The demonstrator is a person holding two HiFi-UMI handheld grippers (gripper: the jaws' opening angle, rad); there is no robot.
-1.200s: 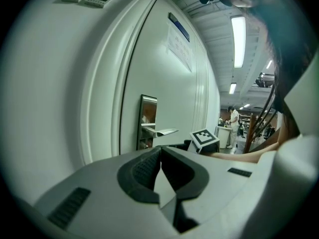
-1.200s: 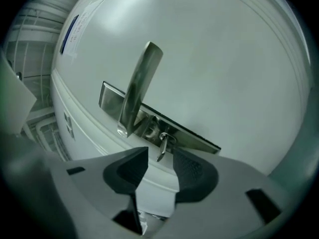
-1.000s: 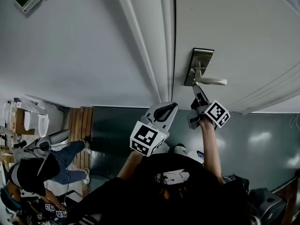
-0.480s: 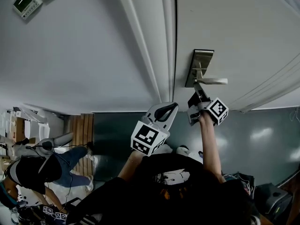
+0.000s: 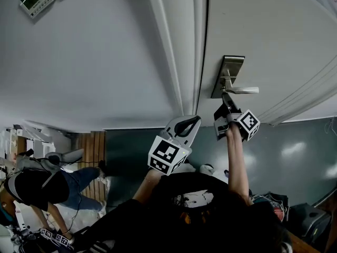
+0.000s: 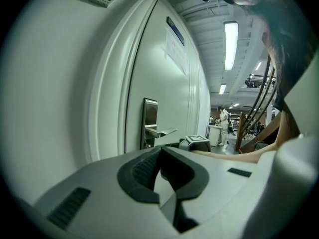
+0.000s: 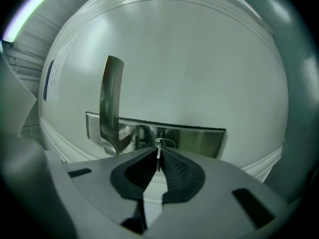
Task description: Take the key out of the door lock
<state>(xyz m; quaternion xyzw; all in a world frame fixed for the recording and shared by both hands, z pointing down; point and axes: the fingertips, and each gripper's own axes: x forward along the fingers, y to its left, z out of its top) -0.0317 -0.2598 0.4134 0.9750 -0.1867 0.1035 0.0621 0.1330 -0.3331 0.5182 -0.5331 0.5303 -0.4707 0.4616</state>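
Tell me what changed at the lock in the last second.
The right tool has just been closing its jaws and now pinches the key, which sits in the lock. The left tool stayed back, shut and empty; the handle is as before.

Right hand-held gripper, center-right of the head view on a stretched-out arm, jaws just been closing, now pinching the key. Left hand-held gripper hangs mid-frame, jaws together, empty.

A white wall stands left of the left claw; dark teal floor lies below it; strip lights glow overhead.
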